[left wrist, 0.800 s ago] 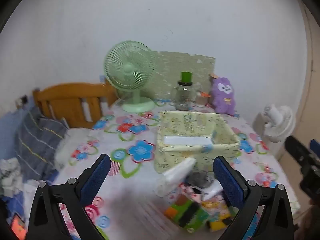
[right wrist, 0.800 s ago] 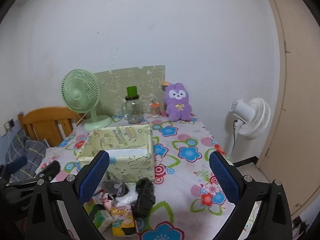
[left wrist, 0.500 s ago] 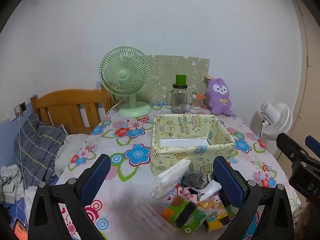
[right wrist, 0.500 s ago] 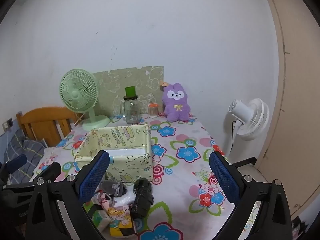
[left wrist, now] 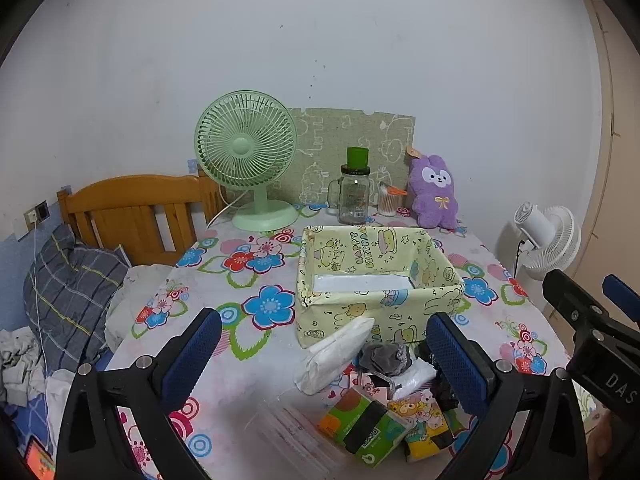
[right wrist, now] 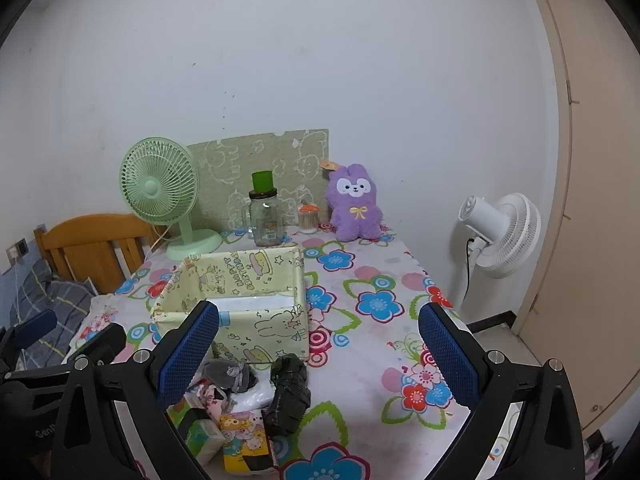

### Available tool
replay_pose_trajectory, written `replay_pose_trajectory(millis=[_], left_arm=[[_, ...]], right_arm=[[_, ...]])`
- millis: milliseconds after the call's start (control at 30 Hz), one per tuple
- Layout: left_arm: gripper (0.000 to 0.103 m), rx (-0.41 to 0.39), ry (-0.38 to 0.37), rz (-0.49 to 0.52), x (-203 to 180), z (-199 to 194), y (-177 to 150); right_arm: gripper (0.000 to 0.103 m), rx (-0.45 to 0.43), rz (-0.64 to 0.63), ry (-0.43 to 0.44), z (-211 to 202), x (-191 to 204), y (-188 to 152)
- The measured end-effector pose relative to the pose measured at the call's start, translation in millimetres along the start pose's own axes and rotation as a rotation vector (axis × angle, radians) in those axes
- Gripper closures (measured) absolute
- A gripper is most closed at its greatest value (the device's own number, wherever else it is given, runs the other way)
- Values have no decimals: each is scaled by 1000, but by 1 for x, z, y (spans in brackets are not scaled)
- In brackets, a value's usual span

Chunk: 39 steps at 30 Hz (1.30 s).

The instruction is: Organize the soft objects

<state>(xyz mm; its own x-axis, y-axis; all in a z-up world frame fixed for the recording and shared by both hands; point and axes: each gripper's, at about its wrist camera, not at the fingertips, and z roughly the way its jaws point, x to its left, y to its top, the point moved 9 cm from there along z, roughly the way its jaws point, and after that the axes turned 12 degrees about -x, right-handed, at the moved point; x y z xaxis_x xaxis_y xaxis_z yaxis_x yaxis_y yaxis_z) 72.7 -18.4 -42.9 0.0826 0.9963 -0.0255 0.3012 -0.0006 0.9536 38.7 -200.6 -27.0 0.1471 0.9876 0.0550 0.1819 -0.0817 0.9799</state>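
Both the left gripper (left wrist: 322, 354) and right gripper (right wrist: 318, 344) are spread wide, holding nothing; the soft pile (left wrist: 384, 384) (tissue packs, socks) lies at 6 o'clock of the yellow box (left wrist: 376, 280); grab one thing gently.

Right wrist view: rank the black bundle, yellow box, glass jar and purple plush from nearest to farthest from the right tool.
1. Black bundle, low and centre, between the tool's open fingers.
2. Yellow box, just behind the bundle, left of centre.
3. Glass jar, beyond the box, mid-table.
4. Purple plush, against the wall, right of the jar; only slightly farther.
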Motion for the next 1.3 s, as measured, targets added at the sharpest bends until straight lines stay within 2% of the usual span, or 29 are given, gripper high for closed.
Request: replay_pose_trajectory(millis=[1300], left_arm=[[1, -6, 0, 2, 2, -2, 3]], right_arm=[[2, 17, 12, 25, -1, 8, -4]])
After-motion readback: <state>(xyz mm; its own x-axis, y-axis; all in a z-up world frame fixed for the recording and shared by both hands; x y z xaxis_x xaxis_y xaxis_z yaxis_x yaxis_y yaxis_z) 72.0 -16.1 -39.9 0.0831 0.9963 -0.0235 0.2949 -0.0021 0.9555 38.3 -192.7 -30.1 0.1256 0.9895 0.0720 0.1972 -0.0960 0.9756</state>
